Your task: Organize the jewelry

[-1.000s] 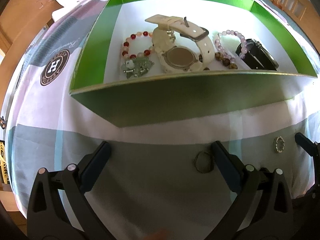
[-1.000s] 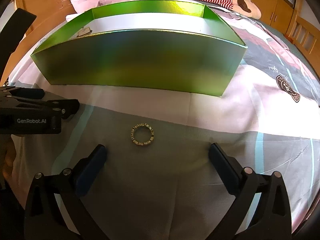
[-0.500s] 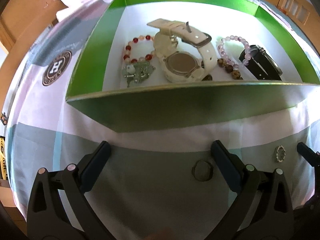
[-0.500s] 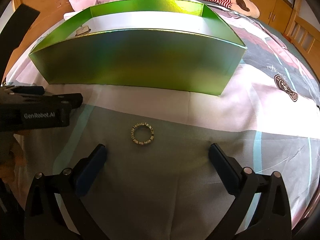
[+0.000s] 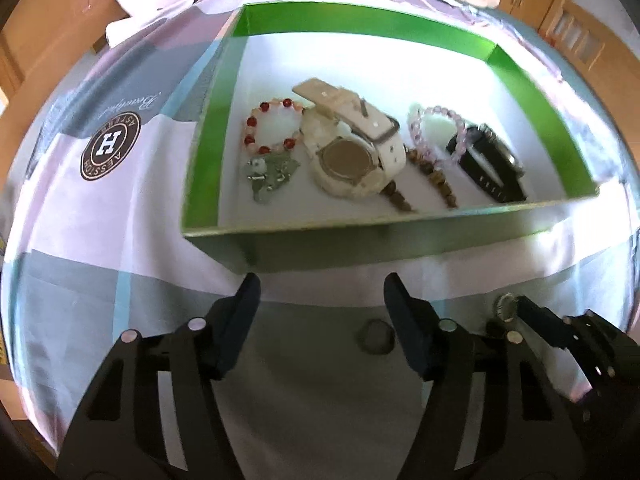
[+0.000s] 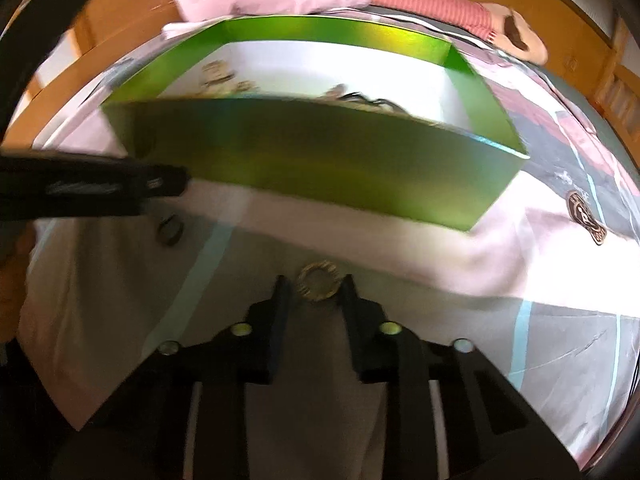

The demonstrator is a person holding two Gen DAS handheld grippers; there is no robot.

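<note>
Two wrist views, angled steeply down, close above bedspread, sharing green box

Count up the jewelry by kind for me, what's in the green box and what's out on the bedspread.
Watches: 2, white and black, in the box
Bead bracelets: 3, red, pink, brown, in the box
Pendant: 1, in the box
Rings: 2, gold and dark, on the bedspread
Total: 8

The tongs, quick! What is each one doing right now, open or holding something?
Left tongs: open, nothing between them; they have just been closing partway.
Right tongs: just closed in around the gold ring; whether they pinch it yet cannot be told.
</note>
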